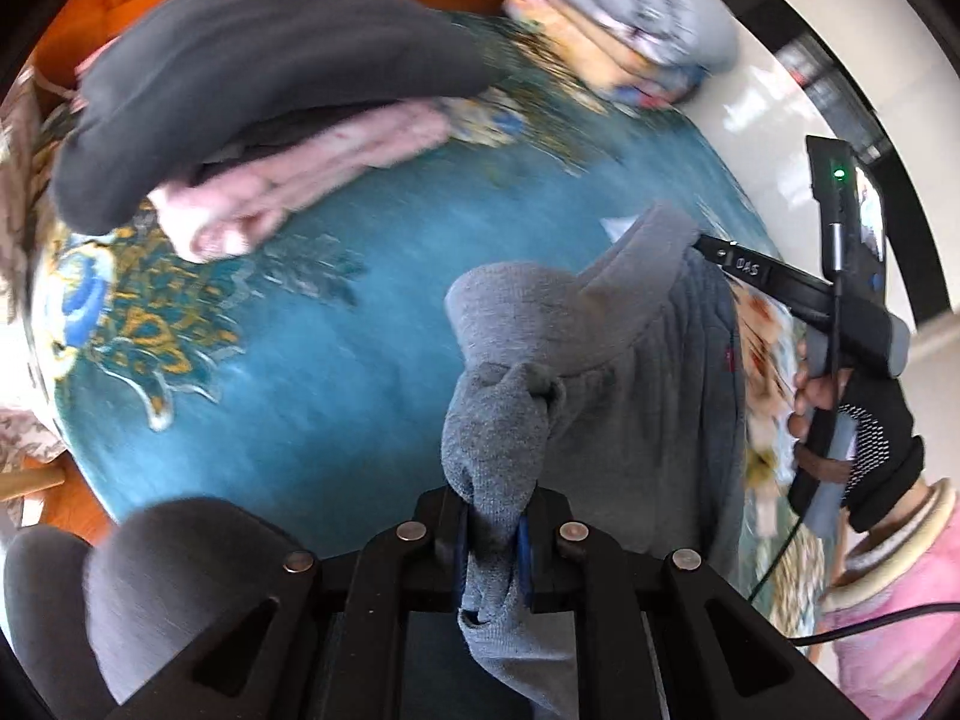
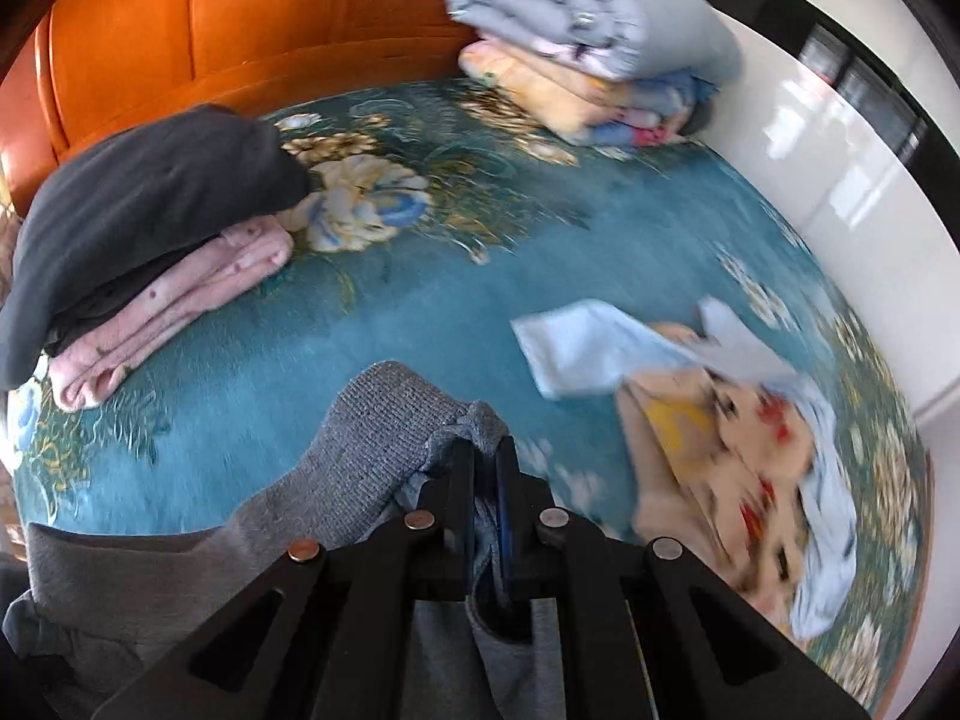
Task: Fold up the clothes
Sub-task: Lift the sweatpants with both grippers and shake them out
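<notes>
A grey knit garment (image 1: 600, 372) with a ribbed hem hangs between both grippers above a teal floral bedspread (image 1: 336, 348). My left gripper (image 1: 495, 516) is shut on a bunched grey edge of it. My right gripper (image 2: 485, 468) is shut on another grey edge; the ribbed band (image 2: 372, 420) drapes to its left. In the left wrist view the right gripper (image 1: 708, 246) reaches in from the right, its tip hidden behind the grey fabric, held by a gloved hand (image 1: 870, 420).
A folded stack of dark grey over pink clothes (image 2: 144, 252) lies at the left. A pile of folded bedding (image 2: 576, 42) sits at the far corner by an orange headboard (image 2: 180, 30). A light blue and patterned cloth (image 2: 708, 408) lies crumpled at the right, near a white wall (image 2: 840, 180).
</notes>
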Available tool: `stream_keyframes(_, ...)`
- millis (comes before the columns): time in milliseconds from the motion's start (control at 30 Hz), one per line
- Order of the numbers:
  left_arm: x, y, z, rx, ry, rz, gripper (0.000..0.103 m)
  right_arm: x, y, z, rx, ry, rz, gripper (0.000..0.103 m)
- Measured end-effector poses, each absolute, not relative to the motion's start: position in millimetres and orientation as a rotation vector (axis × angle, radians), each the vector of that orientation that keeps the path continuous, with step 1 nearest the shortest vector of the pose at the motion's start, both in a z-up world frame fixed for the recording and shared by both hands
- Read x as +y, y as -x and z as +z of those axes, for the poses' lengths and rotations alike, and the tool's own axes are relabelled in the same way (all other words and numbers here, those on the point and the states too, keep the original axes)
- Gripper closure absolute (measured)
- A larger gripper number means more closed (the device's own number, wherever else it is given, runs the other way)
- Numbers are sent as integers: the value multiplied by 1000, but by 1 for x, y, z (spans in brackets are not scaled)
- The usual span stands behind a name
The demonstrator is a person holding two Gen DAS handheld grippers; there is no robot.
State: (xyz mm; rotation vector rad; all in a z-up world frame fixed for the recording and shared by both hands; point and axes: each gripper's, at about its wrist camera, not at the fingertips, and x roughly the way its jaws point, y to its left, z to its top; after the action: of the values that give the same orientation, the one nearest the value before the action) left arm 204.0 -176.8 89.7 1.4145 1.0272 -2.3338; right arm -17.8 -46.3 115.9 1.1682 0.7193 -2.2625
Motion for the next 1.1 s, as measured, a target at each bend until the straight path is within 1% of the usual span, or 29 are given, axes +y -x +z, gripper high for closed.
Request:
stream_keyframes(67,-197,-201,79,1055,-1401,-2278,90,-77,22,105,742,-1174,-2228,97)
stream_keyframes(233,-221,-192,63,1095,-1457,-2235,90,-146,31,41,824,-1298,-2124,97)
stream_keyframes(333,-221,-186,56,1057,-1480,-2248,88,-158,34,15,830,-1370,-2118,97)
stream_keyframes(433,-225,-185,45,1079,-1511,-2216,86,-157,38,10,833,-1385,-2123,96)
stream_keyframes(500,-229,-188,40,1107,-1504,-2183,79,-152,42,16,780,-1400,-2120,90)
stream_keyframes(533,-231,-190,37,1120,-1499,-2166,68,-147,42,23,734,-1404,-2119,76)
stream_keyframes(567,-233,-192,34,1134,-1493,-2149,57,-141,41,31,686,-1401,-2119,58)
stream_keyframes(600,-235,-194,34,1143,-1483,-2142,52,-135,40,39,639,-1399,-2119,52)
stream_keyframes(633,-236,-197,37,1147,-1465,-2143,46,-127,37,50,595,-1380,-2120,48)
stream_keyframes(767,-231,-203,59,1081,-1401,-2197,42,-84,14,93,470,-1285,-2143,48)
stream_keyframes(867,-219,-198,69,1059,-1395,-2261,41,-11,-4,117,309,-1254,-2212,44)
stream_keyframes(967,-197,-188,66,1041,-1433,-2305,39,79,-24,116,191,-1305,-2314,44)
stream_keyframes(1100,-161,-171,51,1006,-1527,-2331,39,197,-73,83,199,-1521,-2423,44)
